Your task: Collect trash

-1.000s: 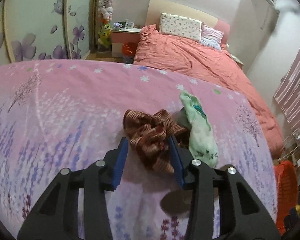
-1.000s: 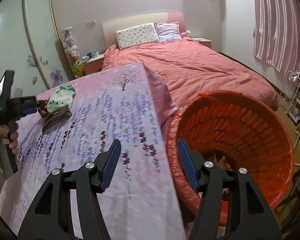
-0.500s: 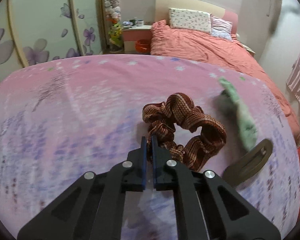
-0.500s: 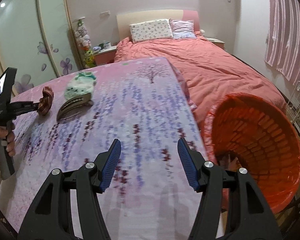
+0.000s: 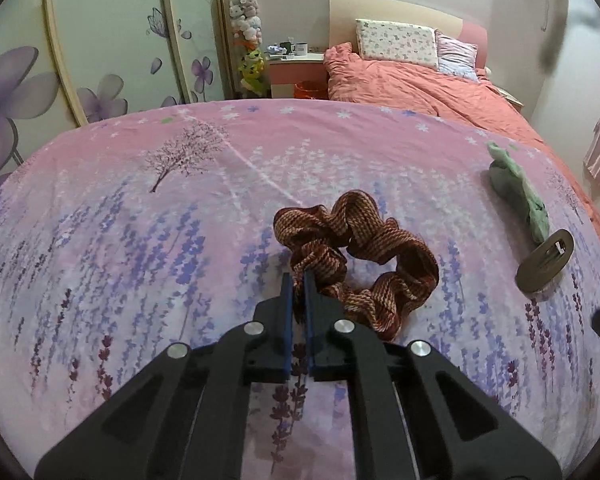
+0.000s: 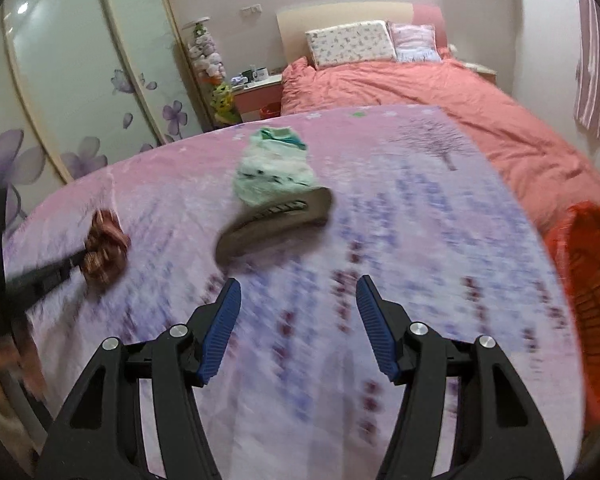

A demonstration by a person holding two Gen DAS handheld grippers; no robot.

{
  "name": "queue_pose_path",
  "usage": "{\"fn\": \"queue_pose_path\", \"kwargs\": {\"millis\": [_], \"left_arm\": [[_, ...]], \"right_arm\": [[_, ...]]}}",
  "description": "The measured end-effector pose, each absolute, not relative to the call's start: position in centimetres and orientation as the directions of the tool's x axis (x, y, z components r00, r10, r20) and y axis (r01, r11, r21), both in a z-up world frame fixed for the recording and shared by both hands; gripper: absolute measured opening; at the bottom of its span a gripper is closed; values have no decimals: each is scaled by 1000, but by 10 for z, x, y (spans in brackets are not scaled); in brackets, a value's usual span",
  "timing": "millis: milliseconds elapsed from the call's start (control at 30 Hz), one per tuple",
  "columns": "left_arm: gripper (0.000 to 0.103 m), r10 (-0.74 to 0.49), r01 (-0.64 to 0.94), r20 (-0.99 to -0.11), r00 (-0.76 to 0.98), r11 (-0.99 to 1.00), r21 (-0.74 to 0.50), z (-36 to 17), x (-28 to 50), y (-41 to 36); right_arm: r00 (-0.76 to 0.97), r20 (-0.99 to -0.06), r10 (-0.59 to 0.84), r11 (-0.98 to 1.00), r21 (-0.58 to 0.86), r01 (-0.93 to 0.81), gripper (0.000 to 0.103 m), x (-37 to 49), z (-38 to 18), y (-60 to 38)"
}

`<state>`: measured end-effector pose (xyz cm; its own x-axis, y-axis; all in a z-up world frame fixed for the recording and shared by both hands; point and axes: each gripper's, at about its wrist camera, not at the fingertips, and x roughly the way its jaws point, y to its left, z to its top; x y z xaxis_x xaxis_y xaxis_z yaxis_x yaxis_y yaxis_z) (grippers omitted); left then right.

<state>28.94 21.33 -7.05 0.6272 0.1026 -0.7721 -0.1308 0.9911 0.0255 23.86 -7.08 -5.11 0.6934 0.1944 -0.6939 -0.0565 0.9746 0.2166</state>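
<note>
In our left wrist view, the left gripper (image 5: 296, 280) has its jaws pinched nearly together on a fold of the brown striped scrunchie (image 5: 356, 256), which sits on the worktop (image 5: 140, 240) just ahead of the blue pads, with most of its ring spreading toward 1 o'clock. The worktop wears a pink cloth printed with lavender sprigs and a small tree. Out at 3 o'clock we see a pale green wad (image 5: 520, 192) and, touching its near end, a taupe hair clip (image 5: 546, 266).

In our right wrist view, the right gripper (image 6: 298, 308) hangs over the cloth with its jaws spread wide and nothing between them. This picture is smeared, so we can only say the hair clip (image 6: 276, 220) seems to lie at 11 o'clock of the jaws, with the green wad (image 6: 274, 172) pressed against its far side. The scrunchie (image 6: 104, 248) shows at 9 o'clock, at the tip of the left gripper (image 6: 80, 258), which reaches in from the left edge. An orange basket (image 6: 592, 280) stands off the worktop's edge at 3 o'clock. Beyond the worktop lies a bed (image 6: 440, 100) with a coral cover, and at 11 o'clock a wardrobe (image 6: 80, 80) with purple flowers on its doors.
</note>
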Motion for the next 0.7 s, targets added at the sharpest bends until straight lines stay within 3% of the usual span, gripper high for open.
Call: {"fn": "queue_pose_path", "kwargs": {"millis": [167, 367, 500, 600, 700], "left_arm": [[8, 94, -115, -762, 641, 993, 26, -77, 292, 212], [9, 75, -103, -762, 644, 995, 10, -80, 298, 214], [9, 70, -102, -766, 639, 995, 7, -81, 300, 214], [9, 62, -103, -775, 629, 995, -4, -84, 301, 215], [9, 53, -104, -778, 626, 994, -17, -85, 302, 217]], "right_arm": [[728, -667, 156, 976, 218, -9, 60, 263, -41, -61], [735, -661, 152, 981, 191, -30, 40, 312, -34, -44], [688, -708, 159, 981, 193, -28, 38, 345, -47, -39], [646, -749, 146, 987, 156, -43, 12, 351, -60, -33], [676, -718, 166, 983, 178, -53, 10, 340, -54, -37]]}}
